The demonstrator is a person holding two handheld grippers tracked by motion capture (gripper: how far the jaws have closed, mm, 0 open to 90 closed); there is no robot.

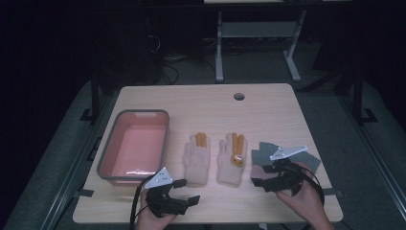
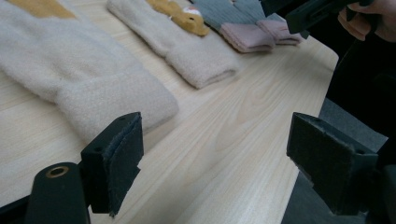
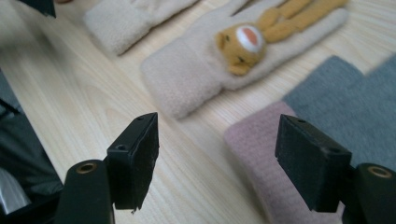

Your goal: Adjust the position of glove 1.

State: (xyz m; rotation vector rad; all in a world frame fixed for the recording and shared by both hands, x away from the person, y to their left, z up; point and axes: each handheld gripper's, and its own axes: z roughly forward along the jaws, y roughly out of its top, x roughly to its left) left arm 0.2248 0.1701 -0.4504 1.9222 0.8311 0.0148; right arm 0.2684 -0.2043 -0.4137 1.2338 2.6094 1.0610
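Currently, step in hand: approach. Both grippers hover low at the near edge of the table (image 1: 268, 103), neither touching a glove; my read is that the gloves are to be picked up, perhaps for the bin, though that is a guess.
Left gripper (image 1: 187, 191): jaws spread wide, nothing between them. In the left gripper view it points across the table's near strip, with the cuff of the left cream glove (image 2: 79, 79) just beyond its left jaw.
Right gripper (image 1: 260, 175): jaws spread, holding nothing. In the right gripper view the pink cuff of a grey glove (image 3: 261, 158) lies between and just ahead of the jaws.
Next move, as I judge it: the right gripper needs a short advance and a drop so the jaws straddle the pink cuff edge, then a close; the left needs to swing toward the cream cuff.
Left cream glove (image 1: 197, 160): lies flat, mid-table near side, cuff toward the person, orange fingers pointing far.
Right cream glove (image 1: 231, 158): just right of the first, apart from it, same heading; carries an orange animal-face patch (image 3: 240, 44) on the back of the hand.
Grey gloves (image 1: 262, 154): right of the cream pair, partly under the right gripper; knit grey with pink cuffs (image 2: 247, 37); how they overlap I cannot tell.
Material: fleece-like, soft, limp; likely to sag when lifted by a cuff.
Bin (image 1: 115, 139): pink inside, grey rim, left of the gloves, looks empty.
Risk: jaws pinching only the top layer of the cuff.
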